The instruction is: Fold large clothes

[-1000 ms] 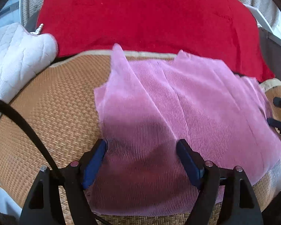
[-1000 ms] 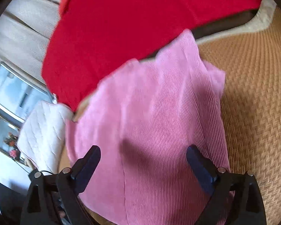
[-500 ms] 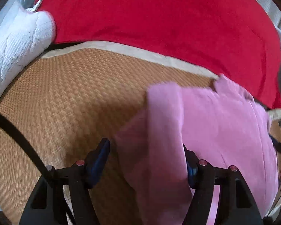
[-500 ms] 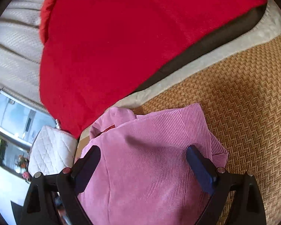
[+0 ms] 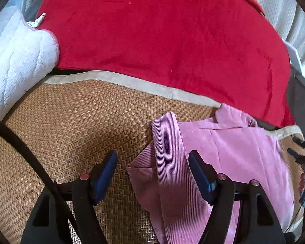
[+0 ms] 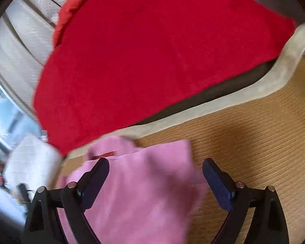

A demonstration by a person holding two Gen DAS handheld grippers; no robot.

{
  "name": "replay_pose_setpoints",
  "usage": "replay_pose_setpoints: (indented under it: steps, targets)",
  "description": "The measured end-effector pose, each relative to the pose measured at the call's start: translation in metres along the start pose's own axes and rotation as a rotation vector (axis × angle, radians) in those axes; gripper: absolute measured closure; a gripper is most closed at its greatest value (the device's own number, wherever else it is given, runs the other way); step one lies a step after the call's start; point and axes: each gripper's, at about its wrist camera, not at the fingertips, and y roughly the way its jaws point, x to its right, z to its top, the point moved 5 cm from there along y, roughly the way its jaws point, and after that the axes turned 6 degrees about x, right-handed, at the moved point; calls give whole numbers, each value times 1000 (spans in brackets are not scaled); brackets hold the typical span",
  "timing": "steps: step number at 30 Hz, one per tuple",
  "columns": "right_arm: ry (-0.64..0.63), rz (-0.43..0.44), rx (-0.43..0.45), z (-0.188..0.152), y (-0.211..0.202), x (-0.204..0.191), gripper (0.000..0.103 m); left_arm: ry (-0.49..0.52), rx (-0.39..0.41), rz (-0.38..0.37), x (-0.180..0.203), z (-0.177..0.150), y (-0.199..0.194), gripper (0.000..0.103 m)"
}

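Fold step in hand: pink ribbed garment [image 5: 229, 154] partly folded on the woven mat [image 5: 75, 126].
Left claw [image 5: 152, 172] released, its jaws lately narrowing, a garment strip lying loose between them; right claw [image 6: 155, 180] released above the cloth. Corduroy-like ribs, soft, limp; a red blanket [image 5: 162, 36] lies beyond. Next probably: pinch an edge, lay it flat.

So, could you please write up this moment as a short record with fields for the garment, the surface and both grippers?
garment: pink ribbed garment, partly folded, lying flat
surface: woven mat with beige border
behind: red blanket; white quilted cushion at left
left gripper: open, over the garment's edge, nothing gripped
right gripper: open, above the garment; view blurred
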Motion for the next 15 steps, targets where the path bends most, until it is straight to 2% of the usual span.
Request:
replay_pose_setpoints:
  steps: [3,7,10,11,12,13,15]
  targets:
    - [-23,-36,-40,-2,10,5,9,-24,1,-8,0,-5,-5,29]
    - [-142,-81,-128,-12,39,-8,29,1,2,1,5,-7,-4,29]
    - [-177,-110,-176,-17,60,-8,79,6,-2,5,4,-1,6,29]
    - [-203,-127,-158,-16,57,-12,87,4,3,5,3,3,6,29]
    - [-243,-147,-133,-15,53,-16,94,2,8,6,2,6,7,29]
    - [-286,-173,-104,-14,47,-21,94,1,13,0,1,10,8,29]
    - [-290,-202,-81,-10,43,-17,94,-3,4,-21,1,16,16,29]
